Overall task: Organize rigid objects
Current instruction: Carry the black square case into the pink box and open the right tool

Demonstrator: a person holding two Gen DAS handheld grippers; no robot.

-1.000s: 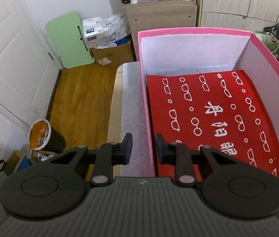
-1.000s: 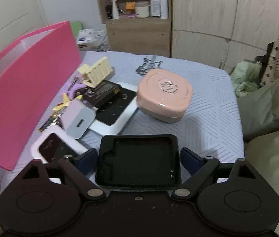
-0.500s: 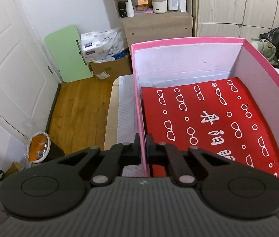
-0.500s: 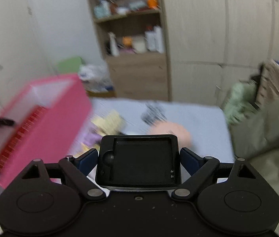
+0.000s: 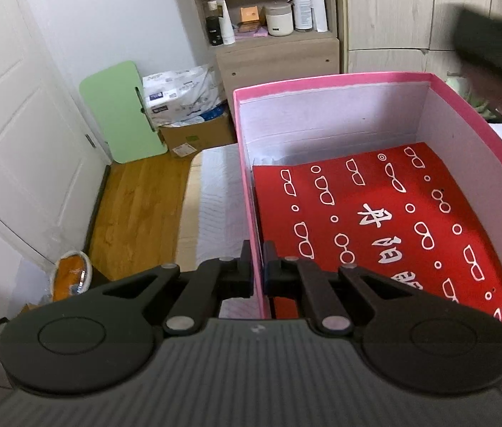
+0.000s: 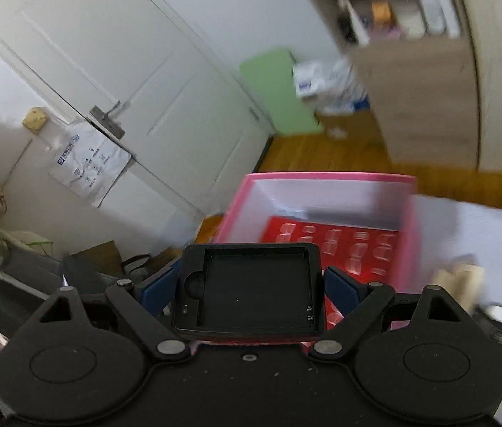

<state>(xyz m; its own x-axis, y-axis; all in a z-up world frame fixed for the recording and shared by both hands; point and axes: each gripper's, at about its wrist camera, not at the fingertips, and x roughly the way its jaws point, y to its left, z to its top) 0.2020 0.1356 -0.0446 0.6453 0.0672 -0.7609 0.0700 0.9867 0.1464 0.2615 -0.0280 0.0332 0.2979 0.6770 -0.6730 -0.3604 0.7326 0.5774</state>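
A pink box (image 5: 332,83) stands open on the bed, with a red packet (image 5: 386,220) printed with white glasses lying flat on its floor. My left gripper (image 5: 258,270) is shut on the box's left wall near the front corner, one finger outside and one inside. In the right wrist view my right gripper (image 6: 251,286) is shut on a black square tray-like case (image 6: 254,295), which hangs above the near edge of the pink box (image 6: 322,178). The right gripper shows as a dark blur (image 5: 492,46) over the box's far right corner.
The bed cover (image 5: 215,185) runs along the box's left side, then drops to a wood floor (image 5: 137,206). A white door (image 5: 19,124), a green board (image 5: 119,110), a cardboard box (image 5: 194,135) and a shelf cabinet (image 5: 279,60) lie beyond. Small items (image 6: 460,281) sit blurred right of the box.
My left gripper's jaws closed onto the pink box's left wall. My right gripper rose with the black case and swung left from the cluttered bed to above the pink box.
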